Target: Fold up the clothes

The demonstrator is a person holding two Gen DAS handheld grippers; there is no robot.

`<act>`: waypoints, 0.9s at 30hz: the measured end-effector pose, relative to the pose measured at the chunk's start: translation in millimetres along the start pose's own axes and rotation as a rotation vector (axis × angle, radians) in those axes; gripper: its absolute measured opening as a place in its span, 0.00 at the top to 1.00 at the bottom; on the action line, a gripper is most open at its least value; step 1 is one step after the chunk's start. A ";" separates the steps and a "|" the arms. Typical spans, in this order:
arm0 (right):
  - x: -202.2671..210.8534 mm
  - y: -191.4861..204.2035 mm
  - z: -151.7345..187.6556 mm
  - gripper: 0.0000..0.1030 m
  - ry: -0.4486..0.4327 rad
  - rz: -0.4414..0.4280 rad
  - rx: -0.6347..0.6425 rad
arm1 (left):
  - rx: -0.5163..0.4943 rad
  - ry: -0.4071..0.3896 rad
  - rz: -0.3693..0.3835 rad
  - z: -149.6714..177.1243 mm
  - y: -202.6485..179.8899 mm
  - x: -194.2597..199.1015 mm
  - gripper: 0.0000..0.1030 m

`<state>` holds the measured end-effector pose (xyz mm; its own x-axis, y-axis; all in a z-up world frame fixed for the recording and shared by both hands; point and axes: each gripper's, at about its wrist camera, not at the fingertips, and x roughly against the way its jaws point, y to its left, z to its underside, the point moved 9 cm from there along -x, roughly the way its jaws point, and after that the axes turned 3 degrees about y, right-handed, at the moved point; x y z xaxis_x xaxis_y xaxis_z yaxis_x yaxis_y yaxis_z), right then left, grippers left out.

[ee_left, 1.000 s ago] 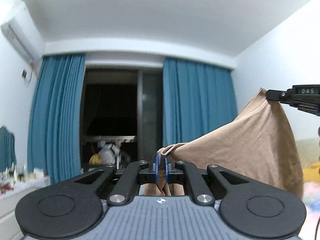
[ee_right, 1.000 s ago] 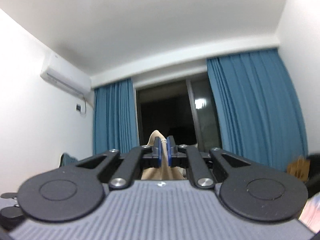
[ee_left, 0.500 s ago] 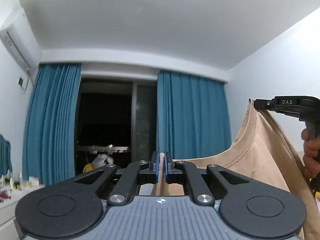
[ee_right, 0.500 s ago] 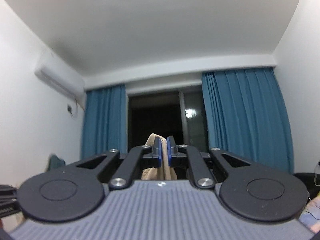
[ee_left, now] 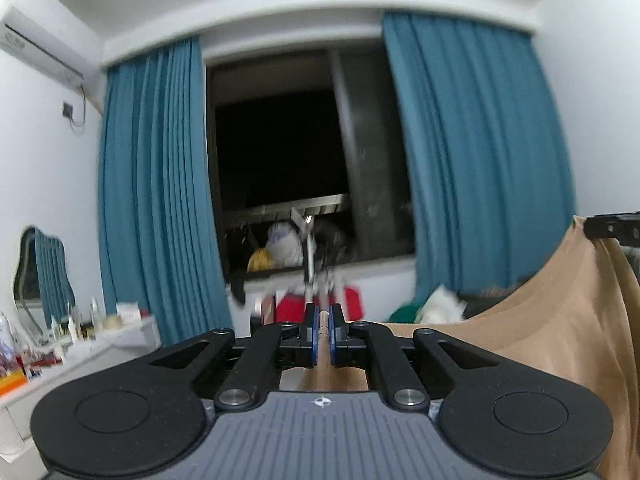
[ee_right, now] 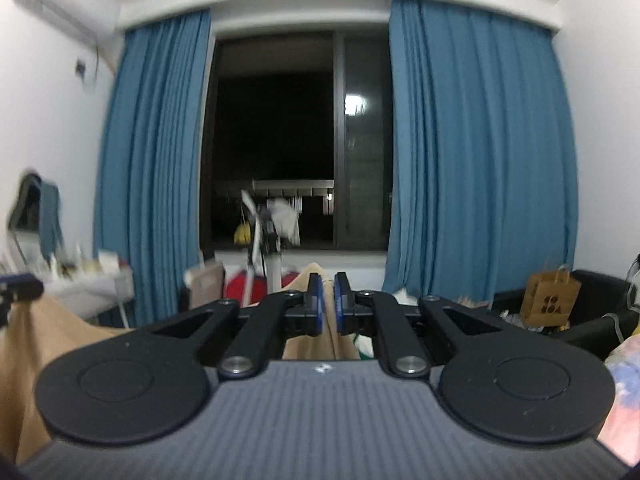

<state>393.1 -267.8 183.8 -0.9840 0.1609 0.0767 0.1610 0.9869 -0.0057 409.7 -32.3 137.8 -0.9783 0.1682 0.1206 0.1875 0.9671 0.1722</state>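
In front of the window, we are holding the tan shirt [ee_left: 560, 340] aloft, left hand-held gripper [ee_left: 323, 322] and right hand-held gripper [ee_right: 327, 300] each clamping an edge, apparently thinly, risking slippage.

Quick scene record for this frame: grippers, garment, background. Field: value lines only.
left gripper: shut on tan garment
right gripper: shut on tan garment
tan garment: held up in the air between both grippers, edge sagging in a curve between the two grips
fold state: not yet folded, cloth hangs loose
surface below garment: not in view
background: blue curtains either side of a dark window
other: paper bag at lower right in right wrist view
image quality: some motion blur in both views
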 end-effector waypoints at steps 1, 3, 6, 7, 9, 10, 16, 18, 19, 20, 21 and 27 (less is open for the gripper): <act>-35.5 1.1 25.2 0.92 0.041 -0.005 -0.001 | -0.001 0.036 -0.007 22.0 -2.5 -33.5 0.95; -94.7 6.2 83.3 0.92 0.115 -0.010 -0.001 | -0.003 0.123 -0.017 72.7 -9.6 -95.1 0.95; -170.9 12.0 171.4 0.92 0.233 -0.023 -0.024 | -0.037 0.252 -0.027 154.8 -18.6 -179.8 0.94; -191.9 14.3 199.1 0.92 0.277 -0.028 -0.038 | -0.045 0.292 -0.038 182.9 -17.6 -202.7 0.96; -226.3 17.0 249.3 0.91 0.366 -0.027 -0.063 | -0.052 0.371 -0.067 230.9 -6.5 -249.9 1.00; -240.9 17.7 272.4 0.91 0.410 -0.021 -0.075 | -0.050 0.410 -0.084 251.4 3.1 -273.4 1.00; -268.5 21.3 349.4 0.88 0.591 -0.097 -0.244 | 0.070 0.532 -0.026 329.0 42.3 -286.7 0.96; -266.2 24.4 348.4 0.85 0.609 -0.114 -0.258 | 0.091 0.531 -0.002 334.0 48.8 -273.1 0.90; -261.6 23.6 343.8 0.72 0.610 -0.120 -0.277 | 0.107 0.530 0.011 327.4 53.8 -270.8 0.80; -256.6 22.8 338.4 0.47 0.608 -0.125 -0.298 | 0.118 0.525 0.027 320.2 58.8 -259.3 0.68; -249.9 22.2 328.9 0.34 0.595 -0.131 -0.326 | 0.129 0.520 0.041 312.8 63.9 -247.3 0.63; -172.3 20.1 258.6 0.20 0.478 -0.144 -0.344 | 0.223 0.449 0.056 241.9 110.7 -137.5 0.42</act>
<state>546.1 -274.0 -87.4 -0.8672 -0.0732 0.4925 0.1230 0.9270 0.3544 543.8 97.8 -96.2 -0.8240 0.1698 0.5405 0.1675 0.9844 -0.0540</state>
